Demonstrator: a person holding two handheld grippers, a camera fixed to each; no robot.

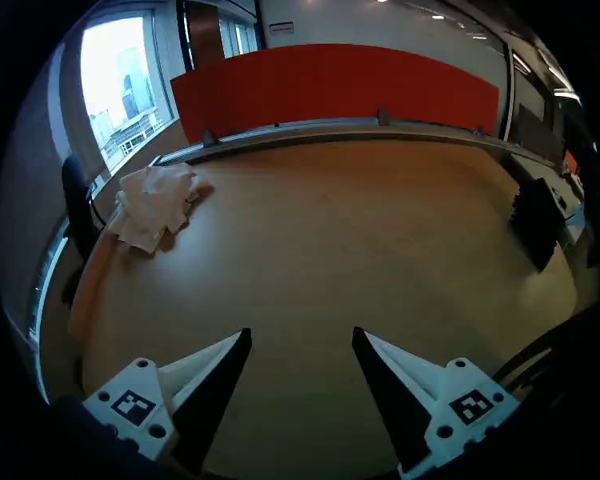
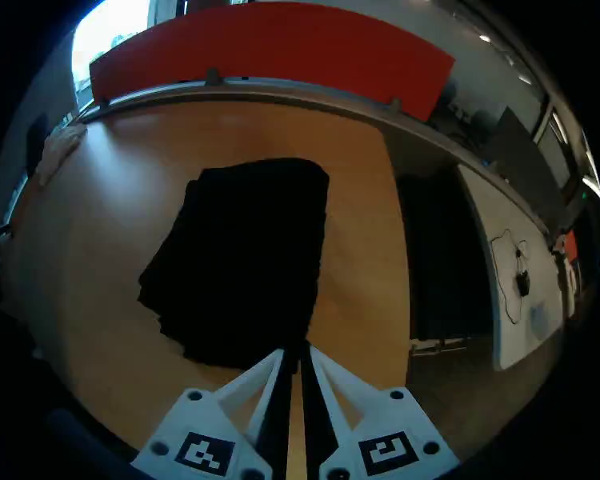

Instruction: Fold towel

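Wooden table (image 1: 340,240) before you, red partition (image 1: 332,80) along its far edge. The black towel (image 2: 244,256) lies mid-table, a crumpled pale cloth (image 1: 152,204) far-left. Your right gripper (image 2: 300,356) is pinched almost together at the towel's near corner; whether it has cloth, can't tell. Your left gripper (image 1: 302,336) is spread wide, empty.

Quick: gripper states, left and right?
Left gripper: open, holding nothing, above the table.
Right gripper: shut, apparently pinching the near corner of the black towel.
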